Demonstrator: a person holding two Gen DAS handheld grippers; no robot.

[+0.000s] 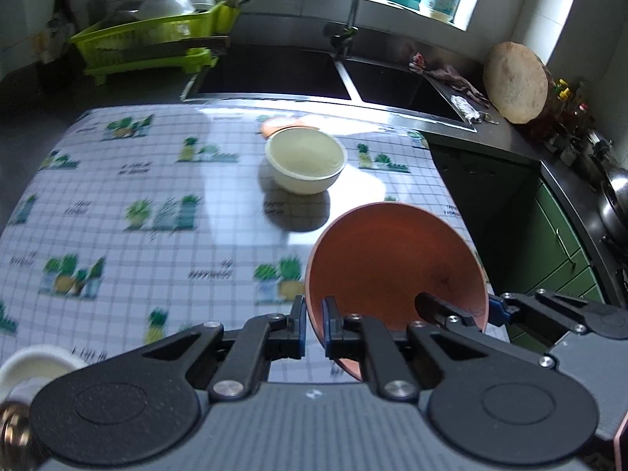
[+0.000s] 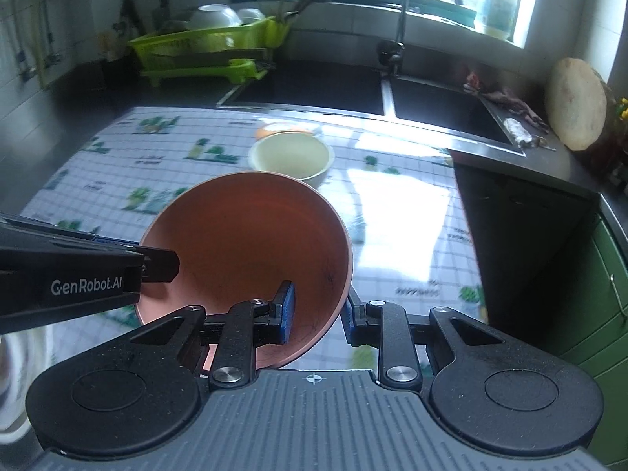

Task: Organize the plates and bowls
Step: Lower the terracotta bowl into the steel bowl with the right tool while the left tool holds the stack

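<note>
An orange bowl point(image 1: 392, 259) point(image 2: 243, 243) hangs tilted above the checked tablecloth point(image 1: 117, 180), held by both grippers at once. My left gripper point(image 1: 314, 314) point(image 2: 145, 253) is shut on its left rim, one blue pad inside and one outside. My right gripper point(image 2: 318, 310) point(image 1: 463, 306) is shut on the opposite rim in the same way. Farther back on the table stands a cream bowl point(image 1: 306, 157) point(image 2: 290, 155), upright and apart from both grippers. Just behind it lies a flat orange dish point(image 1: 274, 123) point(image 2: 271, 130), mostly hidden.
A white cup or bowl point(image 1: 35, 365) sits at the near left edge. Beyond the table are a double sink point(image 1: 274, 70) with a tap and a green dish rack point(image 1: 153, 39) point(image 2: 208, 43) holding white bowls. Green cabinets point(image 1: 557, 235) stand to the right.
</note>
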